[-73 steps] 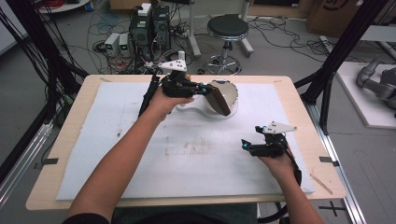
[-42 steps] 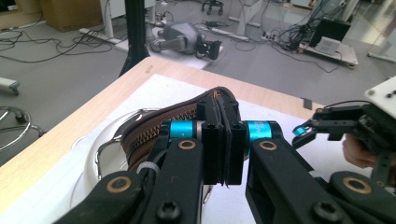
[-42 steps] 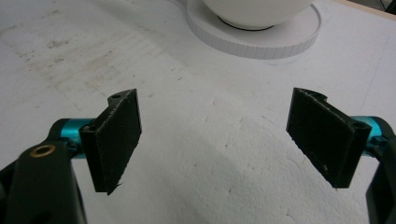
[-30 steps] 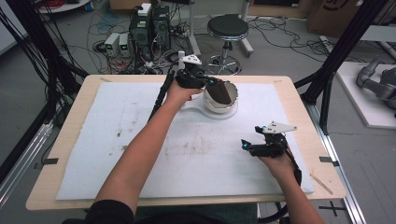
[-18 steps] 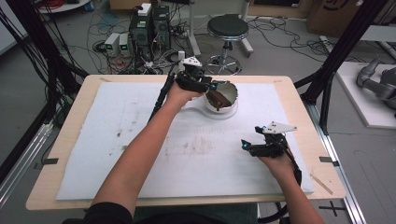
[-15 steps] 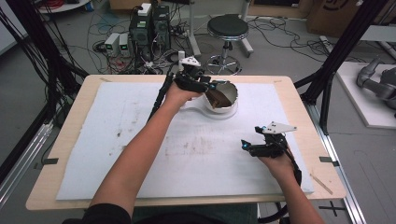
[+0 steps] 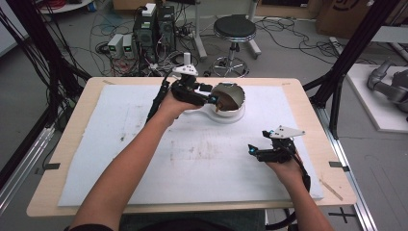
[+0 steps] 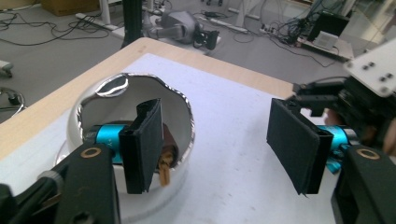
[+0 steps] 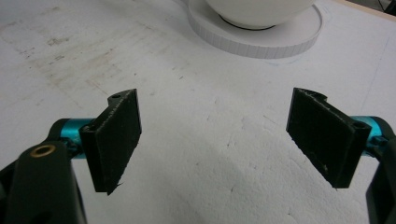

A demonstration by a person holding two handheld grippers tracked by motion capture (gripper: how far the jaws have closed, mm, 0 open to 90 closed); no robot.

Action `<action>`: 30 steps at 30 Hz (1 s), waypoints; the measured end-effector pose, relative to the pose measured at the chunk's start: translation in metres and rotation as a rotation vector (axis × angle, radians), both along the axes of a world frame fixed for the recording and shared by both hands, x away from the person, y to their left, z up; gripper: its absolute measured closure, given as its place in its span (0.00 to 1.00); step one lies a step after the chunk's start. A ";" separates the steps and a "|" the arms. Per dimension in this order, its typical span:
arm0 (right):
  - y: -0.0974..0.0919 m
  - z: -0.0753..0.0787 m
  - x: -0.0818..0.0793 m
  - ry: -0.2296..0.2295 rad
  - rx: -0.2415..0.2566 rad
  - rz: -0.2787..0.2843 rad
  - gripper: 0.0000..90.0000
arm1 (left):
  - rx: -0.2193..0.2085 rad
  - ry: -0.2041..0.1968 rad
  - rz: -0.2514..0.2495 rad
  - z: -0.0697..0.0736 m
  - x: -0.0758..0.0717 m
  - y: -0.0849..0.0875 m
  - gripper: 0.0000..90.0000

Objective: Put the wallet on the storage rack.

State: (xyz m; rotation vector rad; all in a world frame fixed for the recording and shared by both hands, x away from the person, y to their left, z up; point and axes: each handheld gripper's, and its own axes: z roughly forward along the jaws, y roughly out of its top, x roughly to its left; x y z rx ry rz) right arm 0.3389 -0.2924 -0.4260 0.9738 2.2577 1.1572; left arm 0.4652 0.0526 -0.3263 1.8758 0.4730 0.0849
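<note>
White bowl [image 7: 230, 98] with scalloped silver rim, on round base, far centre of table [image 7: 96, 86]. Rigid, glossy, likely fragile, slippery; grip rim wall. Left gripper [image 8: 219, 140] jaws just opened, nothing between; right gripper [image 9: 219, 135] open, idle near right.

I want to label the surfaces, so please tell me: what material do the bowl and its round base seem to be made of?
The bowl looks like polished metal or metal-coated: its wavy rim mirrors the room. The round base looks like matte white plastic or foam, with fine ribs on its edge.
</note>
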 end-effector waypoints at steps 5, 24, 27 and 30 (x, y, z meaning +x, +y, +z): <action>0.001 0.000 0.000 0.004 -0.003 -0.002 0.20 | -0.024 0.022 -0.023 -0.007 -0.017 0.013 0.37; 0.002 -0.001 -0.001 0.003 -0.014 -0.006 0.20 | -0.024 -0.029 -0.021 -0.029 -0.061 0.067 0.35; 0.002 -0.001 -0.001 0.002 -0.014 -0.004 0.20 | -0.048 -0.021 -0.017 -0.034 -0.068 0.077 0.35; 0.002 -0.001 0.000 0.006 -0.013 -0.006 0.20 | -0.057 -0.026 -0.012 -0.043 -0.078 0.088 0.35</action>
